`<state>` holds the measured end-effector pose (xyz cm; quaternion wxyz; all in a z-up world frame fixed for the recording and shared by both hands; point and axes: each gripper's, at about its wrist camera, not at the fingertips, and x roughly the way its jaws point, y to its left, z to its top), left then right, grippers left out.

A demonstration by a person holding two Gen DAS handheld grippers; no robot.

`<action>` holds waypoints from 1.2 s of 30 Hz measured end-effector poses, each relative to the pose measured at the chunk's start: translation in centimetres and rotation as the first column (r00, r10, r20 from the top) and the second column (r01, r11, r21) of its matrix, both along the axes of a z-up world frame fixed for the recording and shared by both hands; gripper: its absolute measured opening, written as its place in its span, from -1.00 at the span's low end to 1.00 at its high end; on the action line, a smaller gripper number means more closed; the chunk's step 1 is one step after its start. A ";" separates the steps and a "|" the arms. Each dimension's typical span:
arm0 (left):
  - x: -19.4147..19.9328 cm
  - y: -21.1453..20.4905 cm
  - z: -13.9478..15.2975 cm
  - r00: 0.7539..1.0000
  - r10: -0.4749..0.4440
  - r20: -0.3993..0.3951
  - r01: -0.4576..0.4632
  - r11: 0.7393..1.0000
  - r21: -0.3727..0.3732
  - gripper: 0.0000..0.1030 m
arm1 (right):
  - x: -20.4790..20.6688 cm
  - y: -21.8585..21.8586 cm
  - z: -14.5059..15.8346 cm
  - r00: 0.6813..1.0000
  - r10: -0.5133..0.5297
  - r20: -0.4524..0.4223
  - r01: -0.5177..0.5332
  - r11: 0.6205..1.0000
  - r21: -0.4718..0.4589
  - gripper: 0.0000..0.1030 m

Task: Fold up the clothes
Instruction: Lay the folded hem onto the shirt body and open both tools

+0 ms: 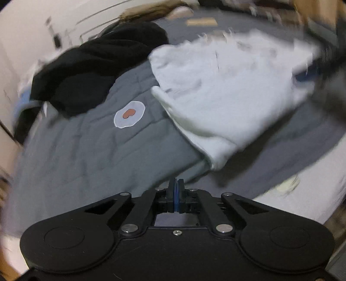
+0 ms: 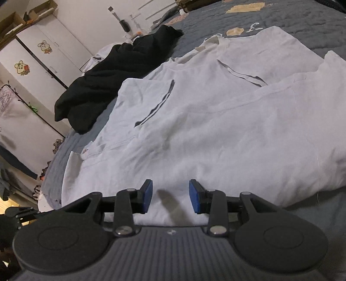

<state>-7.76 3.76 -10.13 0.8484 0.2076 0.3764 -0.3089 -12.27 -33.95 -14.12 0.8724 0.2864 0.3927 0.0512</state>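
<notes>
A white garment (image 2: 216, 121) with thin dark stripes lies partly folded on a grey quilt (image 2: 313, 21). My right gripper (image 2: 170, 196) stands open just above its near edge, blue pads apart, nothing between them. In the blurred left wrist view the same white garment (image 1: 227, 93) lies to the right on the grey quilt (image 1: 86, 155). My left gripper (image 1: 176, 192) is shut, its blue pads pressed together with nothing between them, short of the garment's near corner. A black garment (image 1: 97, 67) lies crumpled at the far left, and the black garment (image 2: 116, 75) shows beyond the white one.
A white oval patch with a red spot (image 1: 129, 114) marks the quilt. White cupboards with cartoon stickers (image 2: 43, 56) and a dark rack (image 2: 28, 103) stand left of the bed. Cardboard boxes (image 2: 26, 15) sit on top. The bed's pale edge (image 1: 307, 173) runs at the right.
</notes>
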 end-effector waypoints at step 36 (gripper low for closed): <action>1.8 -0.3 -0.1 0.982 0.151 -0.117 -0.182 0.924 -0.335 -0.14 | 11.8 17.5 1.0 0.828 0.550 -0.110 -0.500 0.634 -0.590 -0.02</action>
